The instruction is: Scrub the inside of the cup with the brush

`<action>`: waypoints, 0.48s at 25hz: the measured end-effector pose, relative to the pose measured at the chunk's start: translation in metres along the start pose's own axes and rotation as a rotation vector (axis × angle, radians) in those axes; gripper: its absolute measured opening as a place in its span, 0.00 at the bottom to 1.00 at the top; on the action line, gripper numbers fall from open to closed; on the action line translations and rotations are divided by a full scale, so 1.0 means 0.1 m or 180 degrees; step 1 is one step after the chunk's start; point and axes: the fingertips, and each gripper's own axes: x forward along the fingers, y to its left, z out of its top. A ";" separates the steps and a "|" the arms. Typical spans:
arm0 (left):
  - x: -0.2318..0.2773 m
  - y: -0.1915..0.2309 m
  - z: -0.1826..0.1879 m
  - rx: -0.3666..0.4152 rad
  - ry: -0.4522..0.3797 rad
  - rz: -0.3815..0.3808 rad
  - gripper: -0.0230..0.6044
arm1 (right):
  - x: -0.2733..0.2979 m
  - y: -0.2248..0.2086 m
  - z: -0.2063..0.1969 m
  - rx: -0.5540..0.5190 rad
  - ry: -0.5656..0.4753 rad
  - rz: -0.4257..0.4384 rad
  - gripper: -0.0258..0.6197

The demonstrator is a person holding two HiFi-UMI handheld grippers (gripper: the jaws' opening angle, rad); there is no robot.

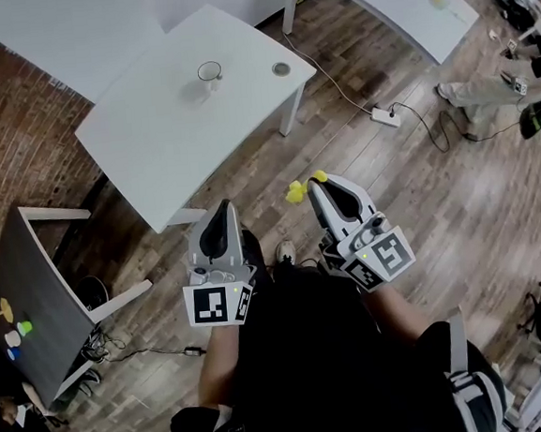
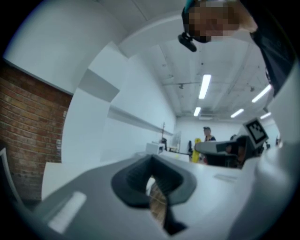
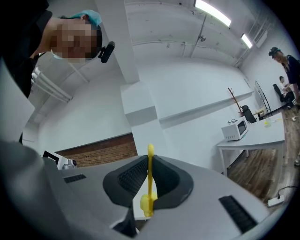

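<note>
At the far left of the head view, a dark surface [image 1: 33, 278] is standing on the wooden floor [image 1: 420, 207], carrying a few small coloured things [image 1: 23, 329] near its lower end. Further right, a white surface [image 1: 165, 144] is bearing the cup [image 1: 208, 73], which is standing upright near the far edge, with a small round disc [image 1: 281, 68] lying just to its right, apart from it. The cup is sitting well apart from both tools, and nothing is touching it.

Below the white surface, the left hand-held gripper [image 1: 222, 209] is pointing toward it. Its jaws are pressing together with nothing between them; in the left gripper view only a sliver of floor is showing through the slit below the pads.

Beside it, the right hand-held gripper [image 1: 316, 187] is clamping the yellow brush [image 3: 150, 180]. In the right gripper view the thin handle is standing upright between the ribbed pads, its top poking above them and a thicker yellow part hanging below. In the head view, yellow bits of the brush are sticking out at the jaw tips, over the floor.

To the right, a white power strip [image 1: 385, 117] is lying on the floor, and a second white surface [image 1: 403, 6] is filling the upper right corner.
</note>
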 end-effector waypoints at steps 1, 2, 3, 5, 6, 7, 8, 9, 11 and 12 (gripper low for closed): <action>0.02 0.03 -0.01 -0.0011 0.0006 -0.0008 0.04 | 0.05 0.00 -0.01 -0.0002 0.0003 -0.0003 0.09; 0.05 0.06 -0.02 -0.0014 0.0016 -0.0020 0.04 | 0.10 -0.01 -0.01 0.0000 0.0005 -0.0008 0.09; 0.08 0.09 -0.03 -0.0010 0.0030 -0.0030 0.04 | 0.15 -0.01 -0.01 0.0001 0.0005 -0.0014 0.09; 0.17 0.17 -0.04 0.0001 0.0053 -0.0036 0.04 | 0.26 -0.04 0.00 0.0001 -0.0002 -0.0029 0.09; 0.22 0.22 -0.04 0.0003 0.0059 -0.0034 0.04 | 0.32 -0.05 0.00 0.0001 -0.0009 -0.0037 0.09; 0.27 0.27 -0.04 0.0003 0.0061 -0.0036 0.04 | 0.39 -0.07 0.01 -0.0003 -0.0018 -0.0048 0.09; 0.32 0.33 -0.03 0.0005 0.0060 -0.0044 0.04 | 0.46 -0.08 0.01 -0.0010 -0.0025 -0.0063 0.09; 0.38 0.39 -0.02 0.0009 0.0061 -0.0055 0.04 | 0.53 -0.10 0.01 -0.0020 -0.0028 -0.0081 0.09; 0.49 0.56 -0.01 0.0011 0.0068 -0.0080 0.04 | 0.72 -0.11 0.01 -0.0032 -0.0028 -0.0115 0.09; 0.55 0.66 0.00 0.0004 0.0068 -0.0092 0.04 | 0.81 -0.12 0.01 -0.0036 -0.0027 -0.0132 0.09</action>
